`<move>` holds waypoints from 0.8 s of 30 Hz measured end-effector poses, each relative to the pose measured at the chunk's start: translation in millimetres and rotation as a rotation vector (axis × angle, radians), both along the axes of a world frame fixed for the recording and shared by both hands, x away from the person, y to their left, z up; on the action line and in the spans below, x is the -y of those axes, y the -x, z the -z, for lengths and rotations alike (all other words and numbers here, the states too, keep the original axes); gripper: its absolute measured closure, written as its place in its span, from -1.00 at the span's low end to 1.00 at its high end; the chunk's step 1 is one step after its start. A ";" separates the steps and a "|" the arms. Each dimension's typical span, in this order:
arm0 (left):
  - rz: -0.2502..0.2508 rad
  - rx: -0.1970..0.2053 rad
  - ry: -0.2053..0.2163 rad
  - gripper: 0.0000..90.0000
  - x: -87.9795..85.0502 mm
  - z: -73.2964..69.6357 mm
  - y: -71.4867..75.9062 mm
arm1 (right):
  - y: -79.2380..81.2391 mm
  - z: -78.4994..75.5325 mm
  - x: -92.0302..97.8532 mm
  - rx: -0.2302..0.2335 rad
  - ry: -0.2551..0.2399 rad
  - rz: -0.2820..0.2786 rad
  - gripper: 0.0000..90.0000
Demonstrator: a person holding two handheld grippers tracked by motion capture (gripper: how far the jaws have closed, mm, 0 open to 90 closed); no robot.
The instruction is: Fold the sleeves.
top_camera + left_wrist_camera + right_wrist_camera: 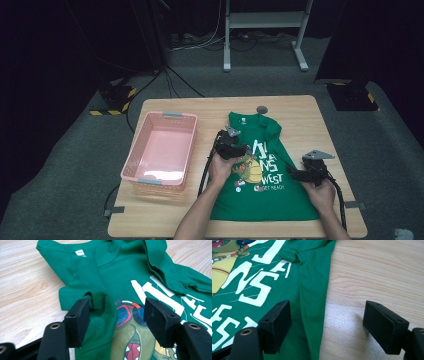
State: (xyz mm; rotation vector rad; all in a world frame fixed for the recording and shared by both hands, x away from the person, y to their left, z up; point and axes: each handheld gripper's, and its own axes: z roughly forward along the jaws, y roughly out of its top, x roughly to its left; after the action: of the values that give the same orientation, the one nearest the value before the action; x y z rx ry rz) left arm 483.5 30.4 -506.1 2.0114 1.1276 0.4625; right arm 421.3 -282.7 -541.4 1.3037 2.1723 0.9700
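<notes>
Work in hand: folding a green printed T-shirt (pixel 260 170) on the wooden table (pixel 200 107); both sleeves appear already turned in over the front.
T-shirt, place: centre to lower right of the high view, collar toward the top of the frame, hem toward the person; a long narrow shape with white lettering and a cartoon print facing up.
Left gripper (pixel 231 145): over the shirt's left side near the folded-in sleeve. In the left gripper view its jaws are spread, with a raised ridge of green cloth (pixel 106 307) between them; the left pad lies against that ridge, the right pad is clear of it, so nothing is pinched.
Right gripper (pixel 306 172): at the shirt's right edge, lower right of the high view. Jaws wide apart, straddling the folded side edge (pixel 317 315), one pad over cloth, the other over bare wood; no grip.
Pink basket (pixel 160 150): left of the shirt, well apart from it, empty inside.
Grey disc (pixel 262 109): just above the collar at the table's far edge.
Handling, judged: light, soft, limp knit; it sags and slides on smooth wood, and folded layers slip apart if only the top one is caught.
Where to take hold, judged: pinch both layers at the side edges, near the hem or near the shoulders, one gripper per side, and lift evenly.
</notes>
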 end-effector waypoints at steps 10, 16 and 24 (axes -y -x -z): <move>-0.019 -0.001 0.025 -0.35 -10.4 -7.2 4.4 | 0.0 0.0 0.0 0.000 0.000 0.000 -0.50; -0.035 -0.012 0.044 -0.44 -16.2 -7.0 6.0 | -0.1 0.0 0.0 -0.001 0.000 0.002 -0.51; -0.053 -0.007 0.044 -0.58 -21.9 -7.0 9.8 | -0.1 0.0 0.1 -0.001 0.000 0.001 -0.51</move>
State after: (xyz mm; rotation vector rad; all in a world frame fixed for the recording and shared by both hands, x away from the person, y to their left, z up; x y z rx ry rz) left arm 473.7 52.3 -499.1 1.9507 1.1884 0.4542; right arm 421.4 -282.8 -541.4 1.3055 2.1719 0.9687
